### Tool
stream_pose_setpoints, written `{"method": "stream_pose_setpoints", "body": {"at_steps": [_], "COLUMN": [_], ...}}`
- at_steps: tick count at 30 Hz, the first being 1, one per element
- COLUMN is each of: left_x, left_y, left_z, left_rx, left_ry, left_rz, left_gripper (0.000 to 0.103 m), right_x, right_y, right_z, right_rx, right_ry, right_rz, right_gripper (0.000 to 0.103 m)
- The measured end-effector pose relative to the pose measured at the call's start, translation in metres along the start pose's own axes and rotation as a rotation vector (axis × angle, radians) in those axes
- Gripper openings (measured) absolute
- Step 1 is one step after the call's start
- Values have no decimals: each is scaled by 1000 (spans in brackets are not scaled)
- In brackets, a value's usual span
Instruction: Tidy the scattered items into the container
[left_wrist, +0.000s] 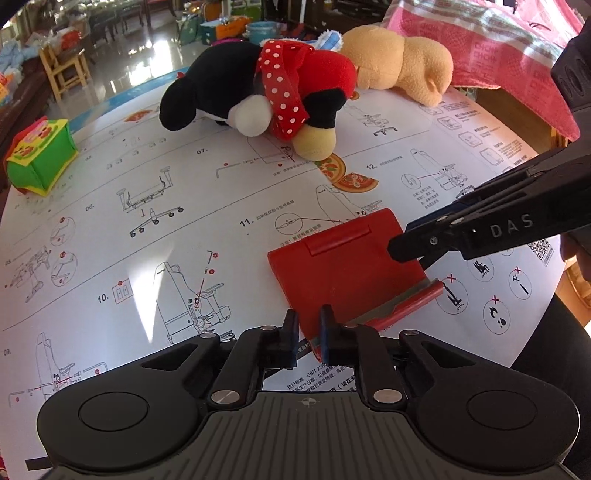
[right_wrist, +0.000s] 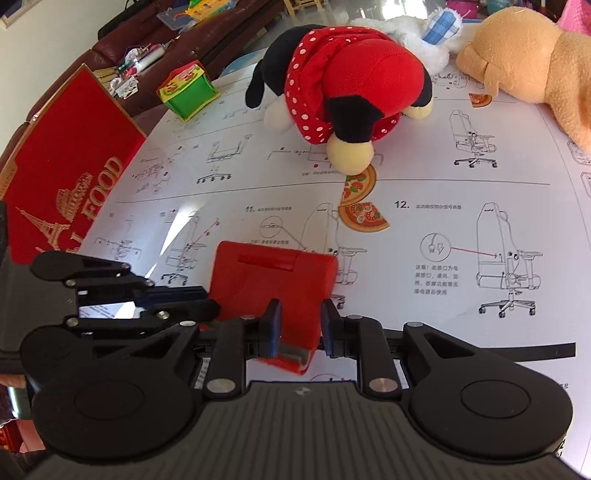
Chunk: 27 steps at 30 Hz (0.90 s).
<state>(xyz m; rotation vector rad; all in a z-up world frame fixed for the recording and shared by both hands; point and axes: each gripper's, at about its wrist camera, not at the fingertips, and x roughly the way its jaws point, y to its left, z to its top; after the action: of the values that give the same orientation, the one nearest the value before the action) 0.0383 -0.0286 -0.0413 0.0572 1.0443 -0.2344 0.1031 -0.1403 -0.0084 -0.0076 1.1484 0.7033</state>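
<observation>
Covering the whole table is a big instruction sheet (left_wrist: 184, 229) printed with chair assembly diagrams; everything sits on it. Red box (right_wrist: 62, 177) with gold "FOOD" lettering stands at the left edge of the sheet in the right wrist view, tilted, so its opening can't be seen from here.

Far side: black-and-red mouse plush (left_wrist: 266, 96) with polka-dot bow, lying face down. Tan bear plush (left_wrist: 402, 66) just behind it, touching or nearly so. A white-and-blue plush (right_wrist: 424, 33) is wedged between them at the back. Green toy block (left_wrist: 40, 158) well apart, off to the left edge. Two pizza-slice stickers or cards (right_wrist: 360, 206) lie flat just in front of the mouse's nose.

Near side: red folding stand (left_wrist: 347, 269), flat-ish on the sheet, lip end toward the grippers.

Left gripper (left_wrist: 309, 332): jaws narrowly parted, straddling the stand's near corner. Contact with the pads isn't clear, so can't tell if it's clamped.

Right gripper (right_wrist: 298, 332): fingers either side of the stand's lipped end, with a visible gap on the right pad (right_wrist: 328, 332). Not gripping. Stand sits on the sheet, not in the box.
</observation>
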Motion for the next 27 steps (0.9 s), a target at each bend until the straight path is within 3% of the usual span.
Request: {"method": "stream_pose_setpoints", "body": {"at_steps": [6,8,11,12,15,21,27], "left_x": [-2,-2,-2,-3,-4,-5,-8], "left_y": [-2,-2,-2,-1,4,17,28], "left_z": [-4,-3,-3,-3,-4,-8,-13], "left_rx": [29,27,27,24,-10,-69,-102], "left_ry": [-20,-20,-20,-15,-8,-5,-1], "left_rz": [1,1,-1,-6,-23,-19,-9], "left_gripper": [6,6,12,20,24,47,44], "right_x": [5,5,0,-4,-15,-22,-30], "right_y": [2,8,11,10,9,14,20], "right_z": [-5,-6,-3,-1,4,6,6], "right_rx": [3,-16,-11,-2,6,-2,-14], "right_ry": [29,23,12,3,-15,-21,-15], "right_rz": [45,41,38,50,90,106,130], "right_gripper": [34,44,43,42,38,38,38]}}
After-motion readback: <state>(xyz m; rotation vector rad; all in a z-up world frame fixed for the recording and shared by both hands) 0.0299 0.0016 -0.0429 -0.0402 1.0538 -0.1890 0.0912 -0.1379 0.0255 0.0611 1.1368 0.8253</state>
